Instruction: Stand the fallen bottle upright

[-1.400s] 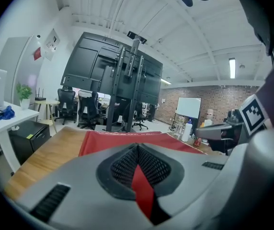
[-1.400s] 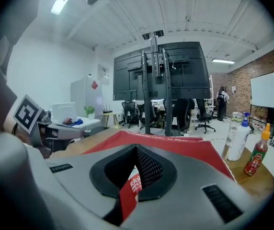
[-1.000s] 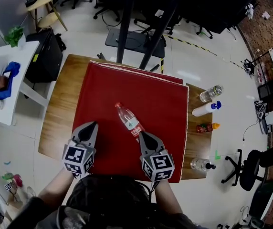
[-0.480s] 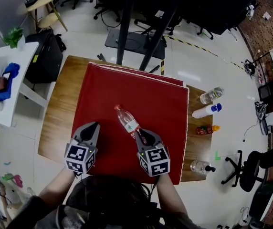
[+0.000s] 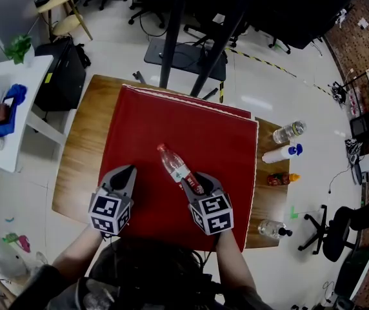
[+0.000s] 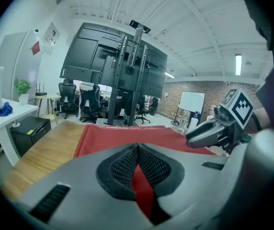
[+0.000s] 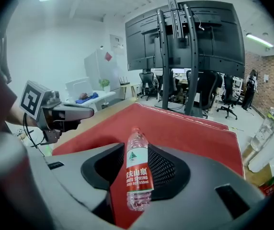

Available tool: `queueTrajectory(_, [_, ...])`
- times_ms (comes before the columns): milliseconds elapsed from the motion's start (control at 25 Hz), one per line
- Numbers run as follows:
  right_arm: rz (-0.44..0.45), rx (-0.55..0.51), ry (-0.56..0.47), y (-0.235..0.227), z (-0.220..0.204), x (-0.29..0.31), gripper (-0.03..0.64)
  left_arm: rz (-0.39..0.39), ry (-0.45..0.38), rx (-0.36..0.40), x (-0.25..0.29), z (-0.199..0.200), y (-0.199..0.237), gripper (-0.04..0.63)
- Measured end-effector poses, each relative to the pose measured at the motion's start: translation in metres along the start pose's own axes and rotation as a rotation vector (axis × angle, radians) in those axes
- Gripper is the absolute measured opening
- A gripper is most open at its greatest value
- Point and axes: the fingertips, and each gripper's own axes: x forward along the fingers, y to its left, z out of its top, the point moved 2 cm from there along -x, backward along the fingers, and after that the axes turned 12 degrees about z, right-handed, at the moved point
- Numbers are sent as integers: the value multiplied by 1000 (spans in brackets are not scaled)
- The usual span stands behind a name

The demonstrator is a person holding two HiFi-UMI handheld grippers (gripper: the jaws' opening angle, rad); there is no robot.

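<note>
Head view is showing a clear plastic water bottle (image 5: 175,165) lying on its side on a smooth red cloth (image 5: 171,118), which is covering most of a rounded wooden table (image 5: 81,144). The red cap is pointing away from the person, and the base end is sitting between the grey jaws of the right gripper (image 5: 199,179). Right gripper view is showing those jaws standing apart after just opening. The bottle's ribbed body and red-and-white label are lying in the gap between the black mesh pads (image 7: 163,169), and I cannot tell whether the pads are touching it. The left gripper (image 5: 125,171) is hanging over the cloth, well apart from the bottle. Left gripper view is showing its jaw tips meeting, with nothing between them, only red cloth showing through below.
</note>
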Motion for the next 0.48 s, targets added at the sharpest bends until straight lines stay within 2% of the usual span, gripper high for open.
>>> queueTrajectory(280, [42, -8, 111, -8, -9, 16, 269, -1, 22, -1, 13, -2, 3, 40])
queueTrajectory(480, [69, -31, 208, -12, -17, 35, 293, -8, 54, 6, 26, -6, 7, 40])
